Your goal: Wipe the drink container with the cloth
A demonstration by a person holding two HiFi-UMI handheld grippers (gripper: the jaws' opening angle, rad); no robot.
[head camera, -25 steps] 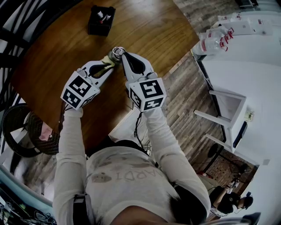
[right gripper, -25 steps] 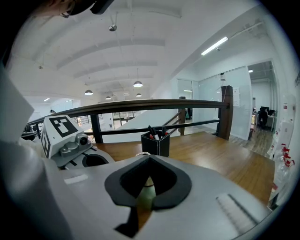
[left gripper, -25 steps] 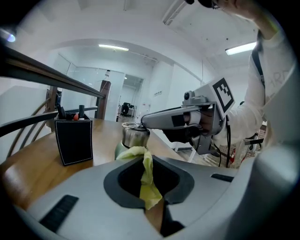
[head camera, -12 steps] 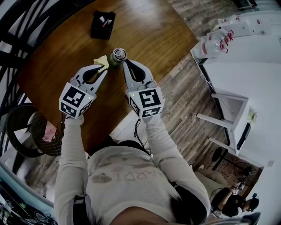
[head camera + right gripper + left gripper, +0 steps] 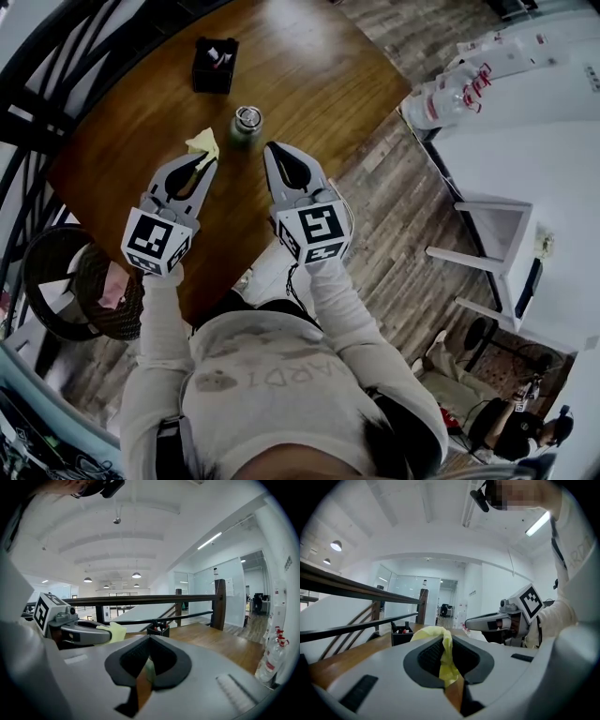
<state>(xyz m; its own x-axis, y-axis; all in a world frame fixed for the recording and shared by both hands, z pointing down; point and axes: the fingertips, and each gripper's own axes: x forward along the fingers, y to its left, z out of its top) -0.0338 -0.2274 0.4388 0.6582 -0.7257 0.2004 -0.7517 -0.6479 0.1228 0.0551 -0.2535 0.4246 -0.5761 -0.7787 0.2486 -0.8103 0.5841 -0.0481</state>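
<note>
Drink container (image 5: 247,120) stands upright on the wooden table (image 5: 319,75), clear of both grippers (black box (image 5: 214,64) at its 11 o'clock). Left gripper (image 5: 205,159), at the container's 8 o'clock, is clamped on the yellow cloth (image 5: 202,143). Right gripper (image 5: 271,148), at 5 o'clock, has its jaws together, apparently holding nothing.

Held side by side mid-frame, both point up-frame. The left gripper (image 5: 206,161) pinches the cloth (image 5: 201,142); the right gripper (image 5: 273,150) has its jaws together, empty.
</note>
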